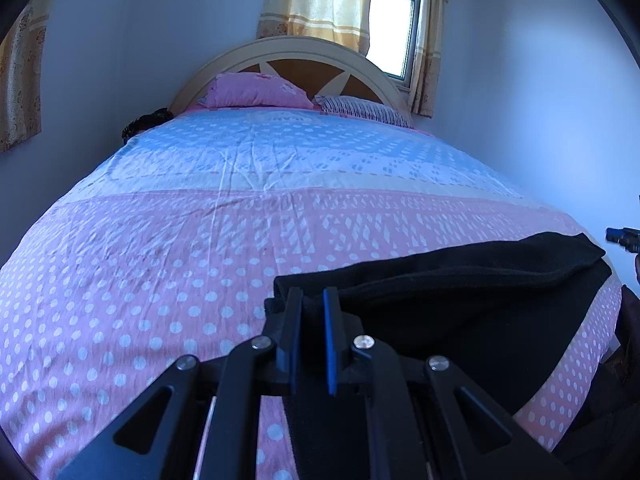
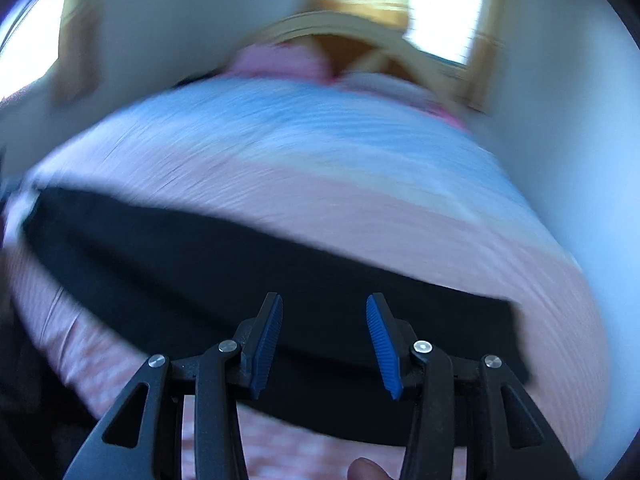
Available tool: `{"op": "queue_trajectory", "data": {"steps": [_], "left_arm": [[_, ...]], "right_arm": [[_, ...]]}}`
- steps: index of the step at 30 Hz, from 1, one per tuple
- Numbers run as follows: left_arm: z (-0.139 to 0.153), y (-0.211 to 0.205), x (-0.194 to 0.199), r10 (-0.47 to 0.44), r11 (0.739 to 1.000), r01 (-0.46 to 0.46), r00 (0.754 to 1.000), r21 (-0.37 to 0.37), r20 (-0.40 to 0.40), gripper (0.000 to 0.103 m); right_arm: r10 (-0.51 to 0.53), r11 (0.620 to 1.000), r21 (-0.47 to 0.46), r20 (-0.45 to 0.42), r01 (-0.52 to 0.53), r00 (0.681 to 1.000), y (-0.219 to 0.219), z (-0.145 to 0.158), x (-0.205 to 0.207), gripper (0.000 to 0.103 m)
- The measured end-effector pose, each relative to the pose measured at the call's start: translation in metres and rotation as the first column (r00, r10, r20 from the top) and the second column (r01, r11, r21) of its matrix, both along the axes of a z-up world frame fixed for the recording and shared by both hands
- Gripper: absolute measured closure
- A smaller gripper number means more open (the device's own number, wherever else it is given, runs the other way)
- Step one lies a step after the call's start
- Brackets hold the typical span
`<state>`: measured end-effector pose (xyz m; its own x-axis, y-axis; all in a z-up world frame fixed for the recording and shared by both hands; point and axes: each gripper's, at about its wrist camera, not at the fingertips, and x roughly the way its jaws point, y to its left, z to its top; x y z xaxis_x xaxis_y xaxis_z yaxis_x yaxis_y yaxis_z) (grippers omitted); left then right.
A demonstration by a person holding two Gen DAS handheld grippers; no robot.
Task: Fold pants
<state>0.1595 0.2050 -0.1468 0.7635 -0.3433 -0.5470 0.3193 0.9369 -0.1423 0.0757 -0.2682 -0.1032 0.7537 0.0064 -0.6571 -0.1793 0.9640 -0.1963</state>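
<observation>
No readable text, label, brand, number or sign shows in either wrist view

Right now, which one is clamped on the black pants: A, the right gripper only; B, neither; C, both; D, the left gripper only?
D: the left gripper has its fingers pinched on a fold of the black pants, while the right gripper hovers over them, spread wide and empty.
</observation>
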Motion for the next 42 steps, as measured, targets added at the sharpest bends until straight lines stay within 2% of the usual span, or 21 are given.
{"op": "queue_trajectory", "data": {"steps": [3, 5, 7, 8, 9, 10, 11, 17, 22, 24, 27, 29, 30, 31, 32, 36, 39, 40, 42], "left_arm": [[0.000, -0.001, -0.006, -0.001, 1.000, 0.001, 1.000, 0.000, 0.009, 0.093], [0.001, -0.001, -0.010, -0.003, 1.000, 0.003, 1.000, -0.006, 0.015, 0.093], [0.001, -0.003, -0.011, -0.005, 1.000, 0.005, 1.000, -0.004, 0.018, 0.093], [0.001, -0.003, -0.012, -0.006, 1.000, 0.006, 1.000, 0.001, 0.020, 0.093], [0.002, -0.004, -0.013, -0.006, 1.000, 0.005, 1.000, 0.002, 0.021, 0.093], [0.003, -0.004, -0.014, -0.007, 1.000, 0.007, 1.000, 0.001, 0.025, 0.093], [0.006, -0.003, -0.015, -0.009, 1.000, 0.009, 0.999, 0.002, 0.031, 0.093], [0.024, 0.003, -0.030, -0.042, 0.999, 0.043, 0.996, -0.014, 0.084, 0.093], [0.003, 0.000, -0.046, -0.074, 0.997, 0.073, 0.996, 0.024, 0.049, 0.093], [-0.010, 0.001, -0.050, -0.076, 0.997, 0.075, 0.997, 0.021, 0.021, 0.092], [-0.018, 0.004, -0.054, -0.054, 0.998, 0.053, 0.999, 0.040, 0.009, 0.080], [-0.016, 0.009, -0.059, -0.067, 0.997, 0.067, 0.998, 0.036, 0.010, 0.078], [-0.014, 0.012, -0.063, -0.069, 0.996, 0.068, 0.997, 0.059, 0.016, 0.071], [-0.013, 0.016, -0.067, -0.066, 0.995, 0.064, 0.998, 0.080, 0.020, 0.059], [-0.011, 0.021, -0.071, -0.063, 0.994, 0.061, 0.998, 0.093, 0.022, 0.056], [-0.013, 0.054, -0.081, -0.029, 0.994, 0.031, 0.999, 0.101, -0.016, 0.055], [-0.011, 0.075, -0.080, 0.016, 0.999, -0.015, 0.999, 0.030, -0.045, 0.056], [-0.009, 0.077, -0.080, 0.019, 1.000, -0.019, 0.999, 0.009, -0.046, 0.059], [-0.003, 0.074, -0.076, 0.010, 0.999, -0.012, 0.999, -0.036, -0.043, 0.059]], "right_arm": [[0.152, 0.986, -0.050, -0.072, -0.156, 0.986, 0.058, -0.026, 0.009, 0.057], [0.204, 0.972, -0.100, -0.099, -0.214, 0.974, 0.085, -0.042, 0.016, 0.057], [0.231, 0.965, -0.101, -0.119, -0.243, 0.966, 0.102, -0.054, 0.024, 0.058], [0.228, 0.963, -0.119, -0.117, -0.242, 0.967, 0.107, -0.057, 0.028, 0.068], [0.218, 0.960, -0.152, -0.119, -0.235, 0.969, 0.111, -0.061, 0.031, 0.092], [0.214, 0.959, -0.160, -0.121, -0.232, 0.969, 0.111, -0.063, 0.034, 0.099], [0.212, 0.960, -0.161, -0.115, -0.229, 0.971, 0.113, -0.062, 0.032, 0.100], [0.237, 0.957, -0.155, -0.063, -0.244, 0.969, 0.103, -0.039, 0.002, 0.101], [0.246, 0.949, -0.171, -0.119, -0.264, 0.962, 0.103, -0.065, -0.008, 0.101], [0.246, 0.945, -0.194, -0.114, -0.264, 0.963, 0.107, -0.075, -0.013, 0.101], [0.240, 0.957, -0.139, -0.116, -0.255, 0.964, 0.103, -0.071, -0.010, 0.100], [0.249, 0.954, -0.137, -0.132, -0.267, 0.959, 0.102, -0.071, -0.009, 0.099], [0.258, 0.947, -0.161, -0.137, -0.278, 0.956, 0.104, -0.071, -0.011, 0.098], [0.262, 0.943, -0.177, -0.135, -0.283, 0.956, 0.106, -0.072, -0.014, 0.097], [0.260, 0.942, -0.182, -0.136, -0.282, 0.956, 0.105, -0.072, -0.017, 0.097], [0.245, 0.949, -0.168, -0.134, -0.266, 0.960, 0.104, -0.073, -0.015, 0.097], [0.244, 0.947, -0.183, -0.133, -0.265, 0.961, 0.105, -0.073, -0.017, 0.097], [0.245, 0.944, -0.191, -0.133, -0.267, 0.960, 0.105, -0.072, -0.016, 0.097], [0.247, 0.941, -0.203, -0.135, -0.271, 0.960, 0.106, -0.072, -0.015, 0.097]]}}
